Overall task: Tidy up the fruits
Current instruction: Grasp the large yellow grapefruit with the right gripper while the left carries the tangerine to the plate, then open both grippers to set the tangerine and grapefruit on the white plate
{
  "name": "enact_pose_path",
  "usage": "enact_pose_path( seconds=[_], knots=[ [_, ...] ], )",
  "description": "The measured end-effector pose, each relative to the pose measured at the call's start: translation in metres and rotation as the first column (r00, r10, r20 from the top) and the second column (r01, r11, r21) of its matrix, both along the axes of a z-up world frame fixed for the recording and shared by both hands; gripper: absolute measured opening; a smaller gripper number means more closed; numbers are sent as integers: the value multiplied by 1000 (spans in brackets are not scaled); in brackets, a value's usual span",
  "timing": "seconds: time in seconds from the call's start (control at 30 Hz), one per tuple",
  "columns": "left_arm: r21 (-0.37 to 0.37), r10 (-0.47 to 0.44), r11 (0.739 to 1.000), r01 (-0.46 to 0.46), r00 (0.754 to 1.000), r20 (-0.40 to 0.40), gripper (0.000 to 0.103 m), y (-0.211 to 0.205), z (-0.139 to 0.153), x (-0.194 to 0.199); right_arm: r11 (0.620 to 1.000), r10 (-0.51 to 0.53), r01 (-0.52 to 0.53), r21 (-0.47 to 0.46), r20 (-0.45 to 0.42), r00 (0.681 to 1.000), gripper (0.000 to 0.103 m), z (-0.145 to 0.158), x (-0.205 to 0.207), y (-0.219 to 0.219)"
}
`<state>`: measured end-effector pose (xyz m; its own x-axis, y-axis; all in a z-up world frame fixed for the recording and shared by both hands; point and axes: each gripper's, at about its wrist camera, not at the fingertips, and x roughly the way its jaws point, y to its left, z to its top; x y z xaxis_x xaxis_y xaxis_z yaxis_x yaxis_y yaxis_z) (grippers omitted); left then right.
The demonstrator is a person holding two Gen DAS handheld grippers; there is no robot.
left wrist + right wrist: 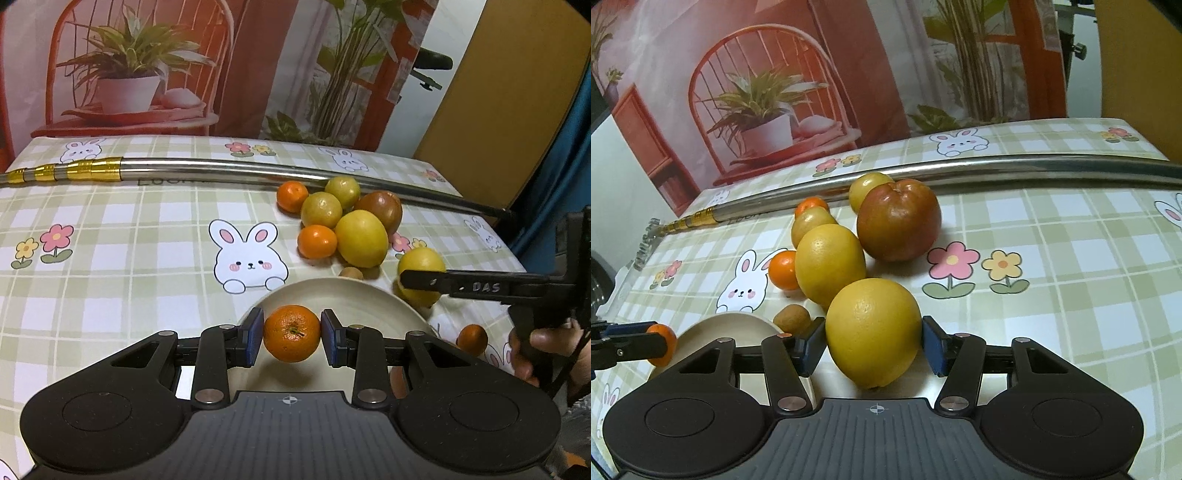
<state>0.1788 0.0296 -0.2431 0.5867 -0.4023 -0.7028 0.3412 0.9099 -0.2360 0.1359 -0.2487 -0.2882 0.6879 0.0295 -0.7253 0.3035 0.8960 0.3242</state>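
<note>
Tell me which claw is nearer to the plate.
Left. The left claw holds a mandarin right over the plate; the right claw is beside it, around a lemon.

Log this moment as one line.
left gripper: shut on small orange mandarin over beige plate | right gripper: around large yellow lemon

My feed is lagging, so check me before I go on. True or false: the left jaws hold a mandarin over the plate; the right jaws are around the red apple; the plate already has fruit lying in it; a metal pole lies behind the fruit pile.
1. The left gripper holds a mandarin over the plate: true.
2. The right gripper is around the red apple: false, a lemon sits between its jaws; the red apple lies further back.
3. Fruit lies in the plate: false, none is visible lying in it.
4. A metal pole lies behind the pile: true.
</note>
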Motion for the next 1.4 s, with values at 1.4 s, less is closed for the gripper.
enact_pose_path(
  seconds=[1.4],
  knots=[
    [34,31,999,-30,999,-40,36,7,-20,-24,965,258,-260,-30,-57,965,51,21,14,73]
  ],
)
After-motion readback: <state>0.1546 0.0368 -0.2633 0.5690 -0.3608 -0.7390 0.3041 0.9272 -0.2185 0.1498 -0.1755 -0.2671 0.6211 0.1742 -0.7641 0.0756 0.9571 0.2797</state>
